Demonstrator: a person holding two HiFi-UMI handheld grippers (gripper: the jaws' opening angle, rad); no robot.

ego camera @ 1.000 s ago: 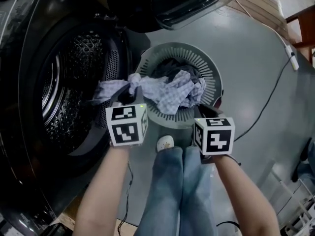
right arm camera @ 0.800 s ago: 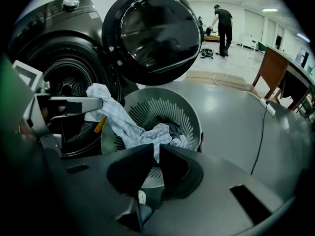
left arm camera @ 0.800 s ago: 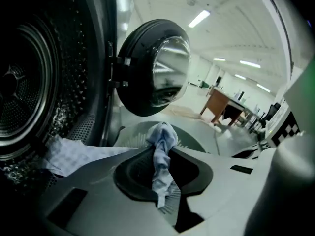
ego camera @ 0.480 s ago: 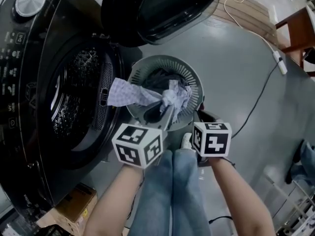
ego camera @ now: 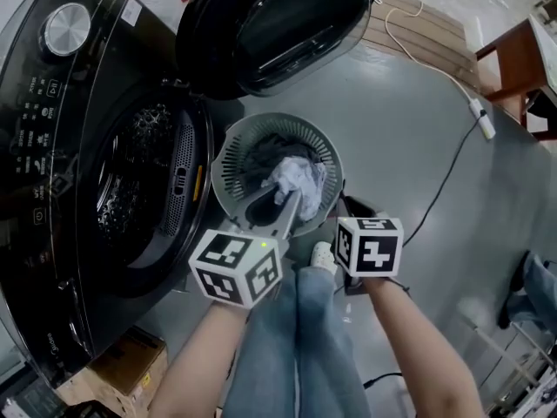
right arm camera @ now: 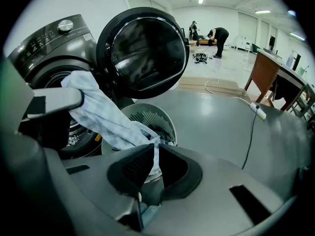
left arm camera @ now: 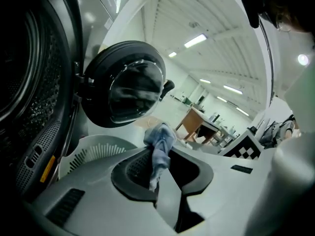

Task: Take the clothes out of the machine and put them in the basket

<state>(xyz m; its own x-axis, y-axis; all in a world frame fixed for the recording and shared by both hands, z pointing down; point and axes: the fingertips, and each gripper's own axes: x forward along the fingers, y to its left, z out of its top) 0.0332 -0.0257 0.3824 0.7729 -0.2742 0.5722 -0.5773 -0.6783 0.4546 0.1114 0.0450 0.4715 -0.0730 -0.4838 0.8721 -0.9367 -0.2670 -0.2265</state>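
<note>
A light checked cloth (ego camera: pixel 296 179) hangs bunched over the round grey slatted basket (ego camera: pixel 231 159), which holds dark clothes. My left gripper (ego camera: pixel 291 197) reaches over the basket's near rim and is shut on the cloth (left arm camera: pixel 160 136). In the right gripper view the same cloth (right arm camera: pixel 103 114) stretches from the left gripper's jaw down into my right gripper (right arm camera: pixel 153 163), which is shut on its other end. In the head view the right gripper's marker cube (ego camera: pixel 370 246) hides its jaws. The machine's drum (ego camera: pixel 130 190) stands open on the left.
The machine's round door (ego camera: pixel 278 24) stands swung open behind the basket. A cable with a power strip (ego camera: pixel 479 116) crosses the grey floor. A wooden table (ego camera: pixel 522 50) is at the right, a cardboard box (ego camera: pixel 130 360) at the lower left. My legs (ego camera: pixel 296 338) are below.
The cloth has come clear of the drum's mouth and now hangs gathered over the basket. My left gripper moved right and up with it; the right rose a little.
</note>
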